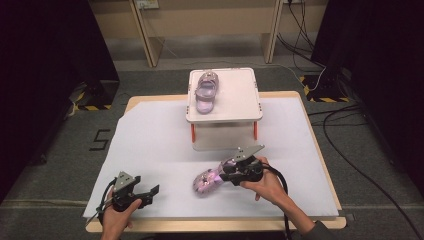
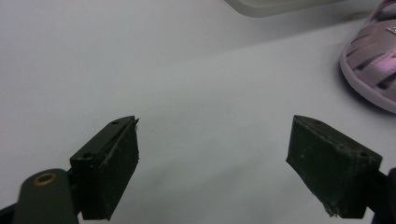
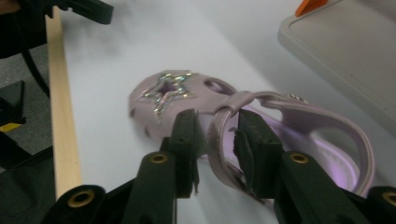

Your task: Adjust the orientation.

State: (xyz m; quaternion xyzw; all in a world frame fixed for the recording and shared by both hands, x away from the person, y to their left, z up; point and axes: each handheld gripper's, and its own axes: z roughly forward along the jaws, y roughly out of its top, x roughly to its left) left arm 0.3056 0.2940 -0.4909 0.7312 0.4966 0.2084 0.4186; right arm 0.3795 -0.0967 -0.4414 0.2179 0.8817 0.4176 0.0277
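At the near edge of the white surface (image 1: pixel 150 145), we hold our right tongs (image 3: pixel 217 140) closed narrow on the side wall of a lilac sandal (image 3: pixel 187 100), one pad outside the shoe and the other inside it, just behind the strap. From above, this sandal (image 1: pixel 206 181) lies on its sole a little right of the middle of the near half, its glittered star toe pointing toward our left hand (image 1: pixel 117 215), with our right hand (image 1: pixel 267 182) behind the heel. Bare cloth lies open on every side of it: a wide strip runs to the right border, and a narrower strip separates it from the wooden lip along the front.

Our left tongs (image 2: pixel 212 154) stand wide apart with nothing between the pads, low over the bare surface near the front left corner. In the left gripper view the sandal's toe (image 2: pixel 371 70) sits well off to the side, leaving the stretch ahead of the pads clear.

Farther back, a white tray stand (image 1: pixel 235 100) on short orange legs occupies the far middle, its near rim well apart from the held sandal. A second lilac sandal (image 1: pixel 206 90) rests on its left half, toe toward us, the right half bare.
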